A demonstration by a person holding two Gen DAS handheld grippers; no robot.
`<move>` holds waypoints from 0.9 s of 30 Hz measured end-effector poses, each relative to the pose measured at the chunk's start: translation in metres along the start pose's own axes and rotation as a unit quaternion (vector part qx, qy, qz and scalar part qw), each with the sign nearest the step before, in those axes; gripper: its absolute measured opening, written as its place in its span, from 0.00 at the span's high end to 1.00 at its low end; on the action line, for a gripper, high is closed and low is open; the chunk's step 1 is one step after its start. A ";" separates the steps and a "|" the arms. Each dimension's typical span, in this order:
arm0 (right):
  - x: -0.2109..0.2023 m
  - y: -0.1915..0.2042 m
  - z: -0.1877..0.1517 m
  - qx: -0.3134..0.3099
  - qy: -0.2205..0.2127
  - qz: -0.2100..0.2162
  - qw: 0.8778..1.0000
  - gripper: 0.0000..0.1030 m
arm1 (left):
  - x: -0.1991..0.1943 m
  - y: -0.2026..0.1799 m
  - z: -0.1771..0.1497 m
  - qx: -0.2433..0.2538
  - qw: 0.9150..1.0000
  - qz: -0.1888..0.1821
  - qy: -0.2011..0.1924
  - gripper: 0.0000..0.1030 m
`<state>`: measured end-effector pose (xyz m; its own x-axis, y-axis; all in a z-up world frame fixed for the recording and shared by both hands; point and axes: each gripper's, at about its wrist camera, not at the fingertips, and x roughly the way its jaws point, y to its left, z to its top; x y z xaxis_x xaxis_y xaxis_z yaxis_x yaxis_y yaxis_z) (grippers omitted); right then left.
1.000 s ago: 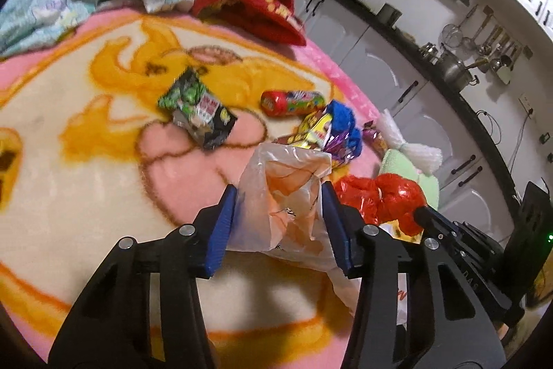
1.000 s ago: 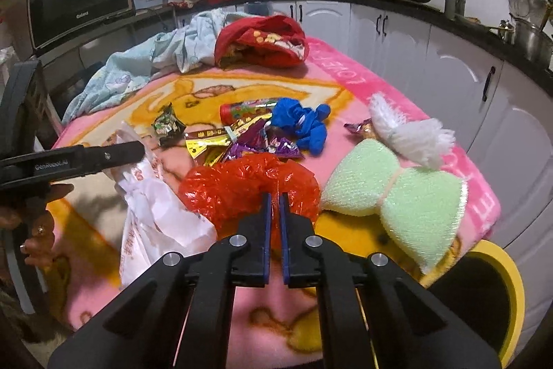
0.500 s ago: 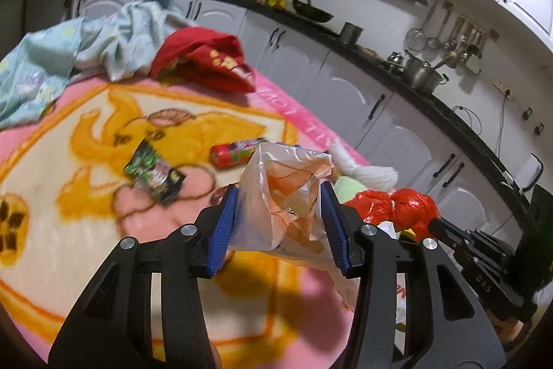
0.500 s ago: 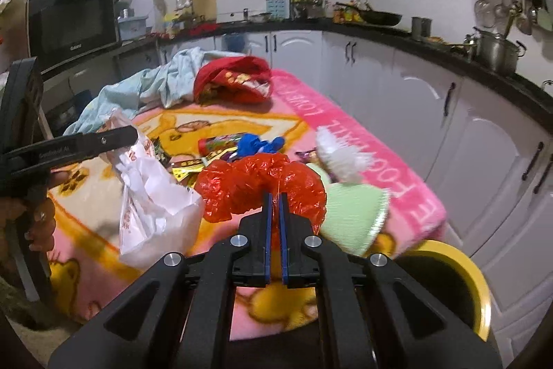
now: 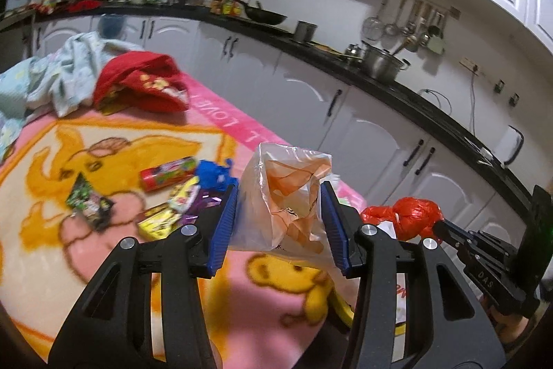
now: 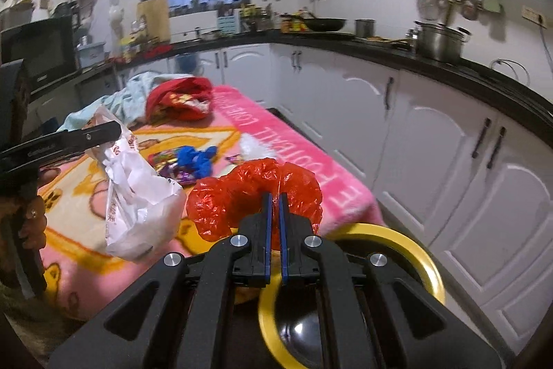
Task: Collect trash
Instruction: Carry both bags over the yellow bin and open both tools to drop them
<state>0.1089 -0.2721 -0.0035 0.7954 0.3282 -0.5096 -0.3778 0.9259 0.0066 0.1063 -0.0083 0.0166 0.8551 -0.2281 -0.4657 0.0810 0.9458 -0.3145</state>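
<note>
Wrappers [image 5: 172, 213] and blue cloth [image 6: 197, 158] litter the blanket [image 5: 52, 265] beyond both bags.

Dim indoor light, motion blur, strong fisheye edge distortion

The pink blanket [image 6: 304, 140] carries large white capitals along its border by the cabinets, seen upside down; "FOOTBALL" can be made out there, with "LOVE" further along. The right gripper [image 5: 436, 228] bears the small letters "DAS" on its black body. Red printing runs down the white plastic bag [image 6: 138, 196], too crumpled to read.
</note>
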 end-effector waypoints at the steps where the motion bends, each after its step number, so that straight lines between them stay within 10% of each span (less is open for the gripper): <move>1: -0.002 -0.003 0.000 0.004 -0.001 -0.004 1.000 0.96 | 0.003 -0.007 0.000 0.006 1.000 -0.005 0.001 0.62; 27: -0.028 -0.099 -0.042 0.043 0.011 -0.161 0.986 0.96 | 0.079 -0.105 -0.026 0.091 0.996 -0.024 0.013 0.61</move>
<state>0.1043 -0.3804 -0.0262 0.8563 0.0121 -0.5163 -0.0659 0.9941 -0.0859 0.1520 -0.1321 -0.0087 0.8344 -0.2774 -0.4763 0.2144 0.9594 -0.1833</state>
